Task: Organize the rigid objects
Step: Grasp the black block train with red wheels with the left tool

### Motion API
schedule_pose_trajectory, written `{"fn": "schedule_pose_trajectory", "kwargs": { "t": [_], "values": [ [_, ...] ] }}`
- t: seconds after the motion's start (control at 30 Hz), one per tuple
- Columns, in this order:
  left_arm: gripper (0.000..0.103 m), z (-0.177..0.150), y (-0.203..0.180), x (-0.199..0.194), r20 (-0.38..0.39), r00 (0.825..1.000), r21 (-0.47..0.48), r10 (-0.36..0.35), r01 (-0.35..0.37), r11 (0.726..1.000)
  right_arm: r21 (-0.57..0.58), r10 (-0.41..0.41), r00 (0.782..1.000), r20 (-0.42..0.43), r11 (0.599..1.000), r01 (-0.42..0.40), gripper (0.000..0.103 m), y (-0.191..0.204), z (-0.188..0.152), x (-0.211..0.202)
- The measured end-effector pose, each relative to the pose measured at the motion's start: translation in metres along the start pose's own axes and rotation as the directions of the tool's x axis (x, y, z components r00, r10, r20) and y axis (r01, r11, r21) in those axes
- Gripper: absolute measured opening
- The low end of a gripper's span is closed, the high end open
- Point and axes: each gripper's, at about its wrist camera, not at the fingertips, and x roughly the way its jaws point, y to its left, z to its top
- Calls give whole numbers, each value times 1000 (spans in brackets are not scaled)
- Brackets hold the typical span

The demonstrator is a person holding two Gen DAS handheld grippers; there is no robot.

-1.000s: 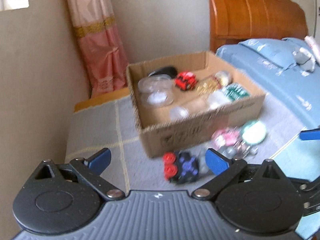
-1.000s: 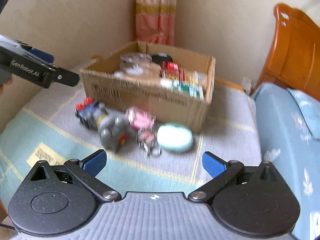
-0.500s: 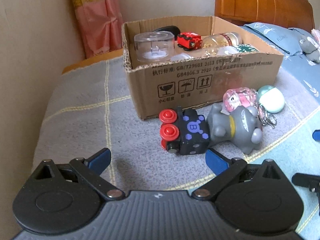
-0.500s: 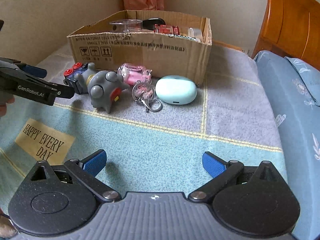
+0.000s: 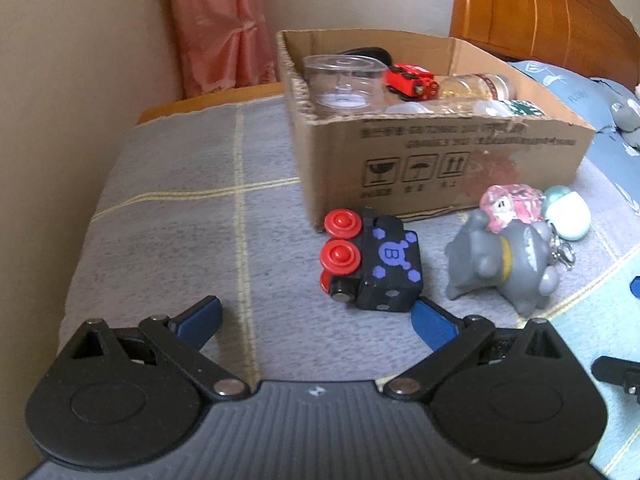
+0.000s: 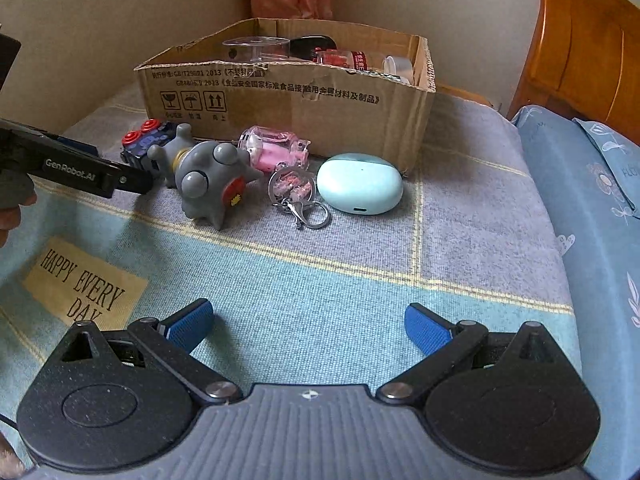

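Note:
A black toy train with red wheels [image 5: 370,266] lies on the blanket in front of a cardboard box [image 5: 440,176]. My left gripper [image 5: 316,316] is open and empty, just short of the train. Beside the train lie a grey animal figure [image 5: 508,264], a pink clear case [image 6: 274,150], a keychain charm [image 6: 294,192] and a mint earbud case [image 6: 358,184]. My right gripper [image 6: 308,326] is open and empty, well short of them over the blanket. The box [image 6: 288,100] holds a clear tub [image 5: 344,80], a red toy car [image 5: 410,80] and a bottle [image 5: 472,86].
The checked blanket [image 6: 320,280] carries a "HAPPY EVERY DAY" patch [image 6: 80,286]. A wall runs along the left, a pink curtain [image 5: 224,32] stands in the corner, and a wooden headboard [image 6: 584,52] and blue pillow [image 6: 592,184] lie to the right.
Both grippers have come down and closer to the objects in front of the box. The left gripper has closed in on the black train. Both stay open.

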Motion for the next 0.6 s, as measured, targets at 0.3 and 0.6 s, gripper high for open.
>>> {"fn": "schedule_pose_trajectory", "kwargs": {
  "t": [0.3, 0.6],
  "values": [
    [102, 7, -7, 11, 43, 999, -16, 7, -6, 1000, -4, 1, 999, 33, 1000, -1, 103, 0, -4, -1],
    [97, 12, -3, 16, 59, 998, -16, 2, -1, 1000, -20, 17, 997, 69, 1000, -16, 103, -2, -8, -1]
  ]
}}
